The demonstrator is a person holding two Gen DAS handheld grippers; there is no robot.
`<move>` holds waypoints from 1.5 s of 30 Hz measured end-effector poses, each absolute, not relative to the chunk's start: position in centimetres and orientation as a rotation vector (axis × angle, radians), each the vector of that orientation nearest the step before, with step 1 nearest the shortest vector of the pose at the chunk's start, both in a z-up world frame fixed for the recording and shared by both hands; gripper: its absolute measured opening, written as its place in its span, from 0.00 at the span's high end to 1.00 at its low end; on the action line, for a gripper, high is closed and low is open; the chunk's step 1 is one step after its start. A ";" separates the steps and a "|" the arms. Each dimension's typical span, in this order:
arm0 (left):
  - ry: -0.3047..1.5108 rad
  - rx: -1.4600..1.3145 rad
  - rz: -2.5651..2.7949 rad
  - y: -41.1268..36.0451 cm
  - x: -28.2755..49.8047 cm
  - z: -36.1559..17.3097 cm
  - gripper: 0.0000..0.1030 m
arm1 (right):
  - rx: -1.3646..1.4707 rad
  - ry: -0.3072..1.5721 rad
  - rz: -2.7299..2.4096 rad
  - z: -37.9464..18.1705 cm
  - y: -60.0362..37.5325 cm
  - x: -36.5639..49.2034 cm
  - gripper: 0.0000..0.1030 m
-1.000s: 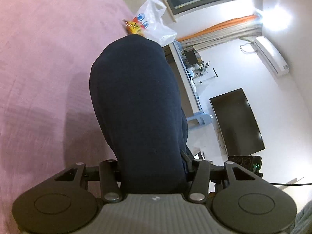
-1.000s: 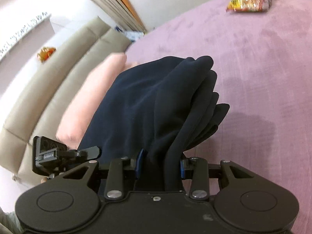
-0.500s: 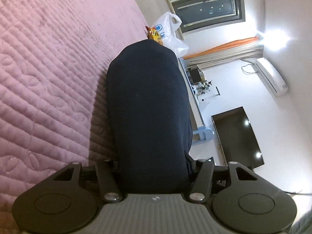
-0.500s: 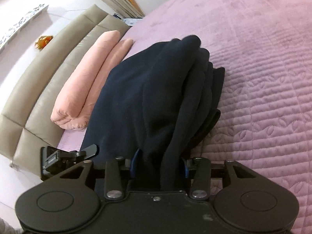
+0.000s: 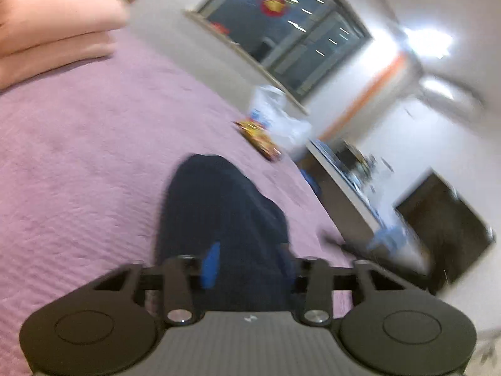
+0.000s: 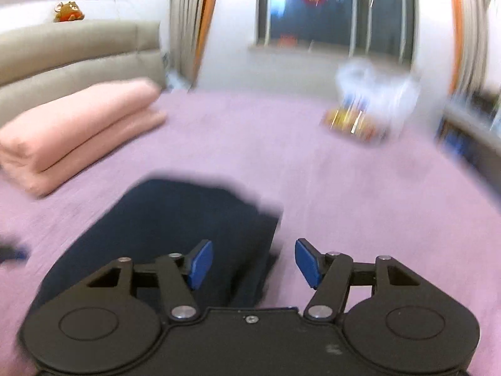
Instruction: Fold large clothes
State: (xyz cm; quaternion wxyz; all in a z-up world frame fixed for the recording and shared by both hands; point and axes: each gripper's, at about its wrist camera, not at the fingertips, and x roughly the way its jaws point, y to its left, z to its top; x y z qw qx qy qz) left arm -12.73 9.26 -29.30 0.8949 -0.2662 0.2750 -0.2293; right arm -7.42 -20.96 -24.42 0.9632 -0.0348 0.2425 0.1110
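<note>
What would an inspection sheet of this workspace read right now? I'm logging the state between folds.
Surface: purple quilted bedspread, bare around the garment.
Job's things: folded dark navy garment lying flat on the bedspread.
Clutter: folded pink blanket; white plastic bag with a yellow snack packet.
Grippers: right gripper open, nothing between its pads; left gripper open over the garment, motion-blurred.
Cables: nothing seen.
Surroundings: beige headboard, dark window, curtains, wall television.

Dark window point(image 6: 338, 9), beige headboard point(image 6: 78, 50), white walls point(image 5: 391, 131).
</note>
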 end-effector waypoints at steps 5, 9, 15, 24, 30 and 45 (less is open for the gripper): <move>0.725 -0.493 -0.507 6.5 -12.1 -32.9 0.90 | 0.021 0.714 0.292 -29.8 -17.6 0.2 0.88; 0.754 -0.611 -0.550 8.1 -13.0 -33.8 0.94 | -0.007 0.756 0.127 -32.8 -18.1 2.1 1.00; 0.767 -0.463 -0.526 6.8 -14.6 -32.3 0.93 | 0.105 0.762 0.051 -28.5 -20.1 -3.2 0.87; 0.653 -0.058 -0.431 2.2 -21.8 -24.6 0.84 | 0.148 0.765 0.127 -22.5 -22.5 -19.1 0.64; 0.568 0.069 -0.353 -0.5 -27.1 -19.3 0.77 | 0.208 0.691 0.096 -18.3 -23.0 -25.5 0.38; 0.370 0.089 0.001 -0.2 -36.8 -8.1 0.23 | 0.130 0.506 0.066 -10.3 -16.9 -32.6 0.18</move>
